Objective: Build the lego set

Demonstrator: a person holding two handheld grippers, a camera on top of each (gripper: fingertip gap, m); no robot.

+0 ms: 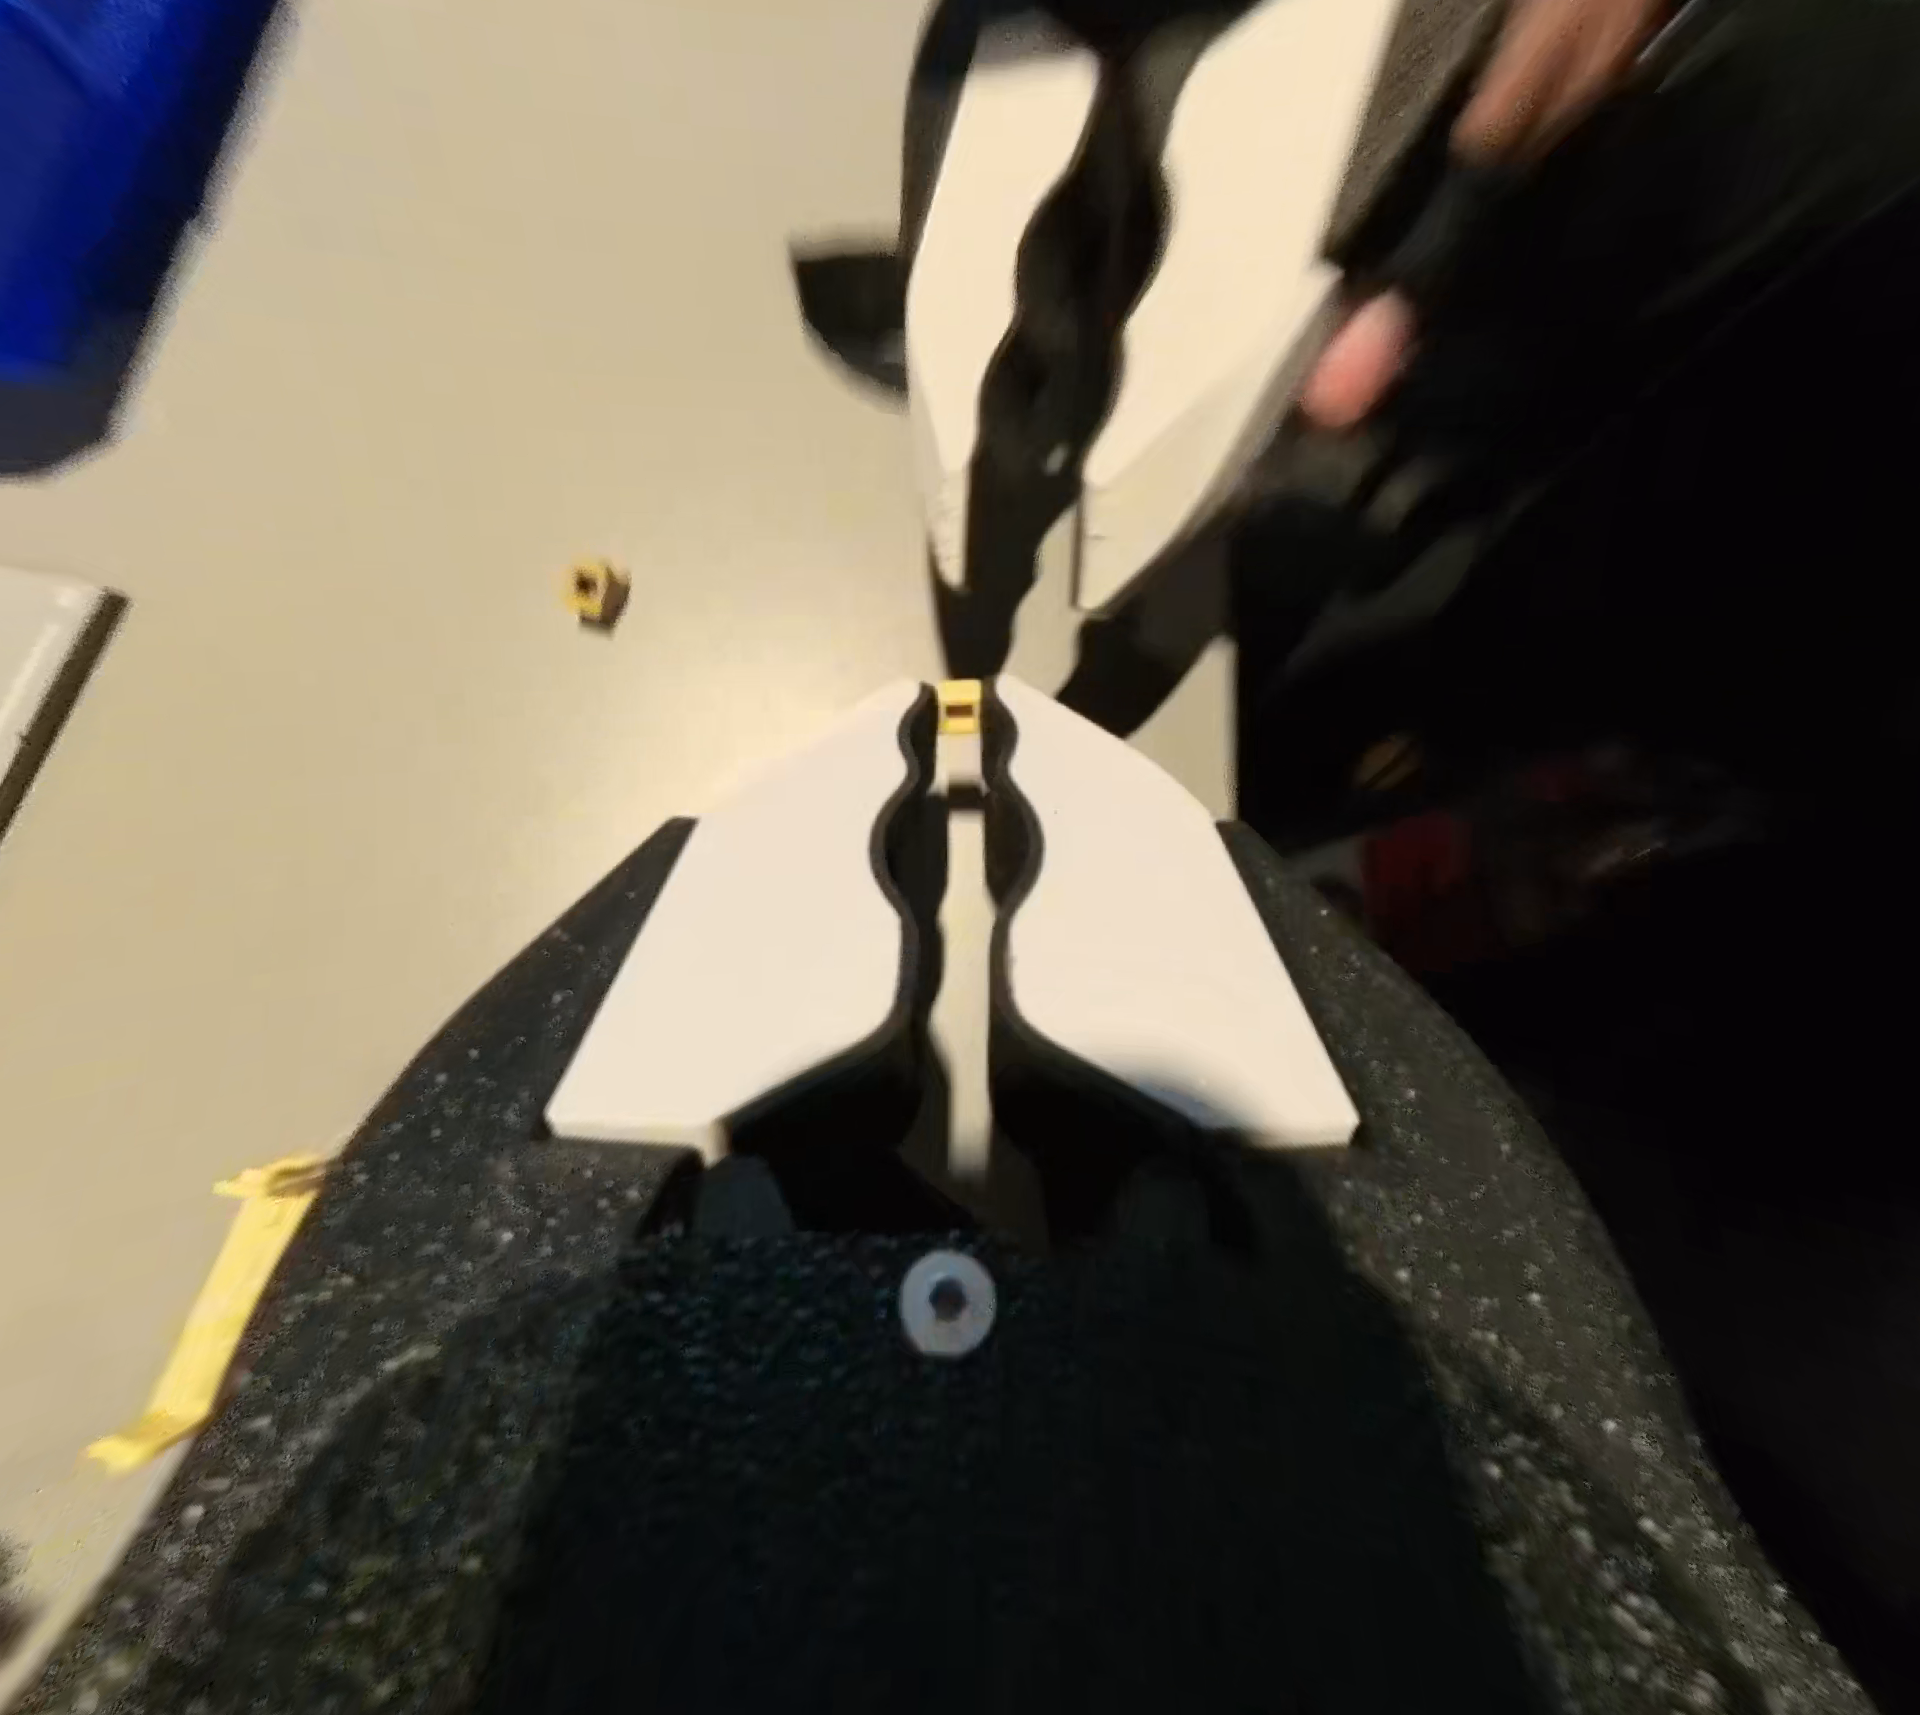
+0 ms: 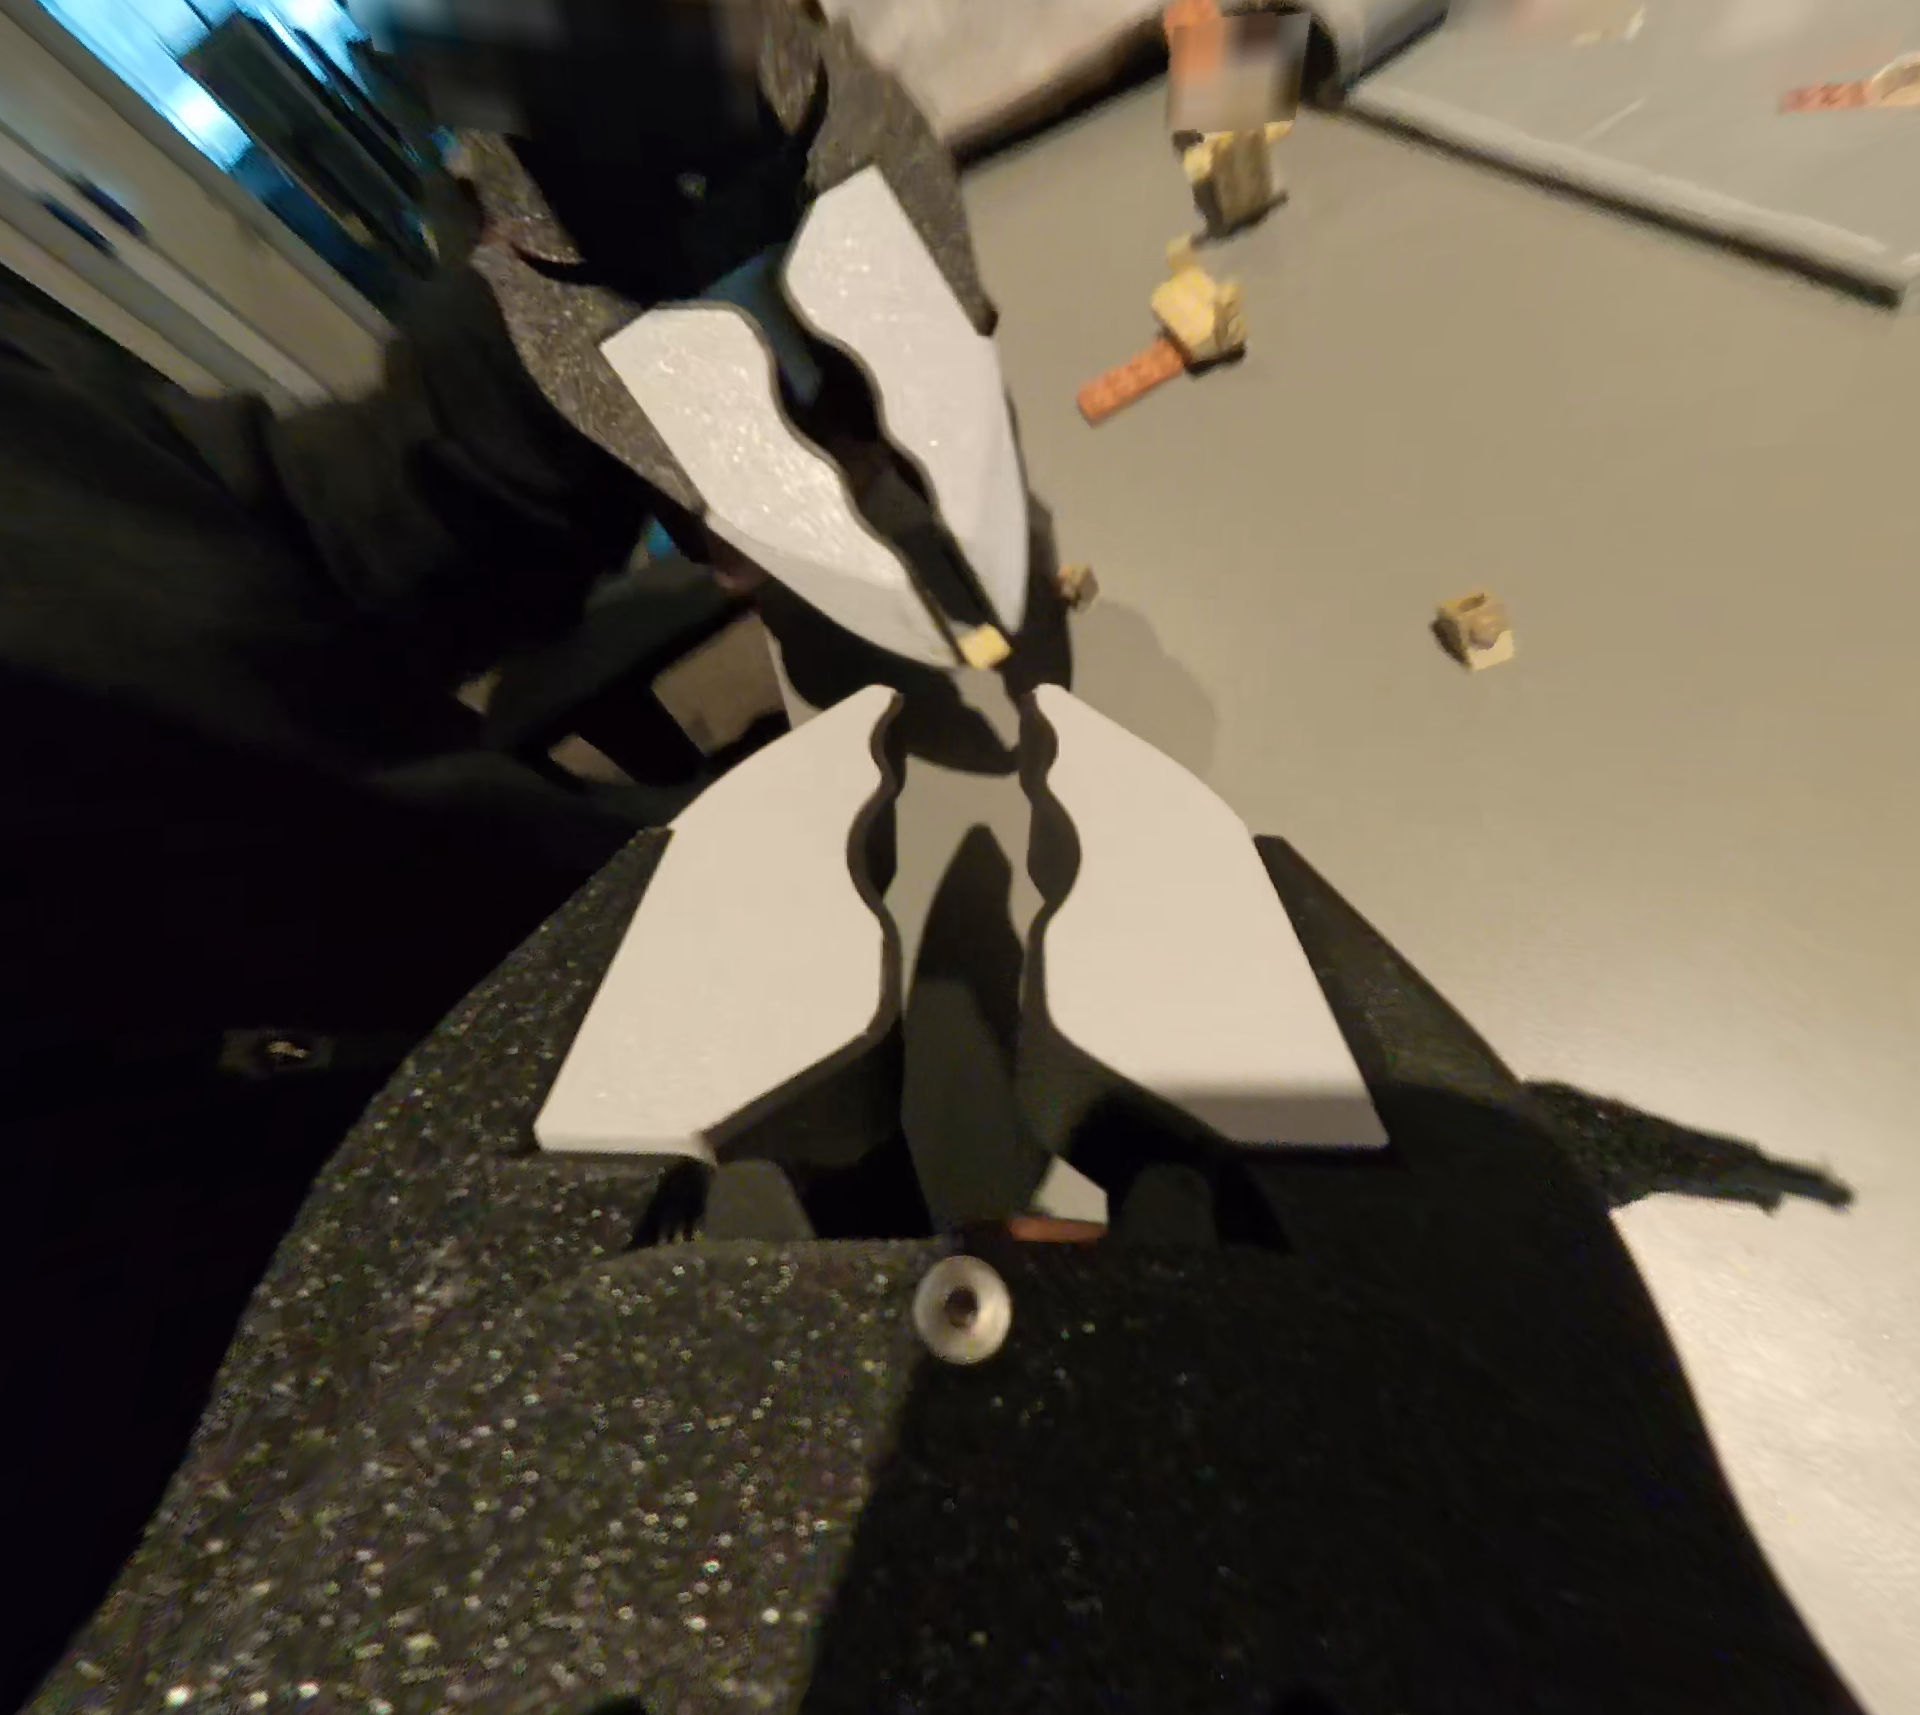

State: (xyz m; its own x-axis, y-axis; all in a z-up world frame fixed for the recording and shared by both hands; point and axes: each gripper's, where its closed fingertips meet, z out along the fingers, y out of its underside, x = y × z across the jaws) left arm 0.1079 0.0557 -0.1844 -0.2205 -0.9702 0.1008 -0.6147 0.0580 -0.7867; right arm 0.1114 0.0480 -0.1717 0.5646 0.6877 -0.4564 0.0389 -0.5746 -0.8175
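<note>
Lego build barely begun: left gripper (image 1: 958, 697) pinches yellow brick (image 1: 957, 707), right gripper (image 2: 961, 704) parted, empty; loose bricks (image 2: 1473, 629) remain on table (image 2: 1558, 834).

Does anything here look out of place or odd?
Nothing is damaged. Small tan lego pieces lie scattered loose on the grey table, and one tiny yellow brick sits pinched at the very tips of the left gripper.
</note>
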